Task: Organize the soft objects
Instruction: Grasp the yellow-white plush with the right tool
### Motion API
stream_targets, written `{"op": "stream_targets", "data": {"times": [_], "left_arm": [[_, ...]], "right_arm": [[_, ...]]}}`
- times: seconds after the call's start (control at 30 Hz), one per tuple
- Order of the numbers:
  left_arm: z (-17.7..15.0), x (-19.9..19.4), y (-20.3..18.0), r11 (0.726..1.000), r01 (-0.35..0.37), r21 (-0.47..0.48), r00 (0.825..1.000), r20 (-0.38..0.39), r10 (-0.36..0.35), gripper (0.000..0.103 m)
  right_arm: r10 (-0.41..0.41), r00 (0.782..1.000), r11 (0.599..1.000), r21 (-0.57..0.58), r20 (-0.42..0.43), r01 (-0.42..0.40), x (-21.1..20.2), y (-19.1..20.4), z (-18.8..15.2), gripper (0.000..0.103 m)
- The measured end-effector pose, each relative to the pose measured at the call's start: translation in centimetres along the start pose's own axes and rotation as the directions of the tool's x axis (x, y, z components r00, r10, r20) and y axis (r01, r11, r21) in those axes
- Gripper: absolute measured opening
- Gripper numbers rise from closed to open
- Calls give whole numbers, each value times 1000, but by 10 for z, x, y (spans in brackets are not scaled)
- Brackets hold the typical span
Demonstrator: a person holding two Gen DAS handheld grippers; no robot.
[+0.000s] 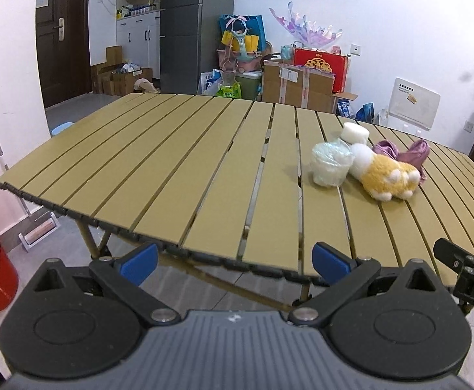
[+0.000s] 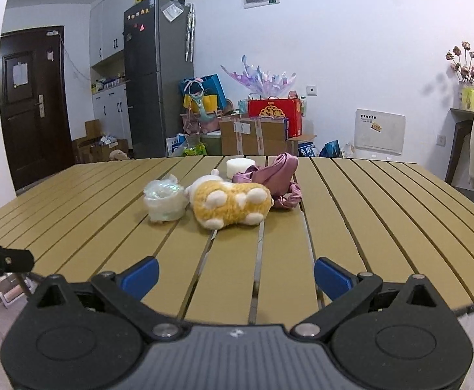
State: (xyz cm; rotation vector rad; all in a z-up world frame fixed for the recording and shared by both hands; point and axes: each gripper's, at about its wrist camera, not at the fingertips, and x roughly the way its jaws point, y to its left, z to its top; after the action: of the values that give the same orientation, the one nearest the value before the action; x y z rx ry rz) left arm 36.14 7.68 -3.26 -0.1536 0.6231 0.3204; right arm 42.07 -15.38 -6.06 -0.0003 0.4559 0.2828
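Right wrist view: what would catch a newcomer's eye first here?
The yellow plush paw lying mid-table, wedged between a plastic-wrapped white bundle to its left and crumpled purple cloth behind it. A white foam disc sits farther back. Both pairs of tongs, right and left, hang open at the near edge.

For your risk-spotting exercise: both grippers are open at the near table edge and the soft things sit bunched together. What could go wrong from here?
1. The plush paw touches the plastic-wrapped bundle and purple cloth; grabbing one may drag its neighbours.
2. The slatted table has gaps that could snag loose cloth.
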Motion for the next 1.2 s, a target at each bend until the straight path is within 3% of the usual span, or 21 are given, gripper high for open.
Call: {"op": "stream_targets", "data": {"times": [0.43,0.73,0.9,1.03,1.2], "left_arm": [[43,55,3,999,40,-16,999,8,-40,103],[57,82,10,997,70,-33,998,10,-70,103],[60,86,12,997,73,-39,997,13,-72,103],[61,87,13,997,70,-37,998,6,-70,103],[59,85,13,996,73,-44,997,-1,-73,103]], "right_arm": [[63,998,995,81,-9,-62,97,-6,50,102],[76,994,988,138,-83,-64,164,-11,66,102],[61,989,992,119,-135,-45,189,-5,67,103],[98,980,984,163,-171,-70,200,-8,63,102],[97,984,987,141,-153,-76,192,-5,60,95]]}}
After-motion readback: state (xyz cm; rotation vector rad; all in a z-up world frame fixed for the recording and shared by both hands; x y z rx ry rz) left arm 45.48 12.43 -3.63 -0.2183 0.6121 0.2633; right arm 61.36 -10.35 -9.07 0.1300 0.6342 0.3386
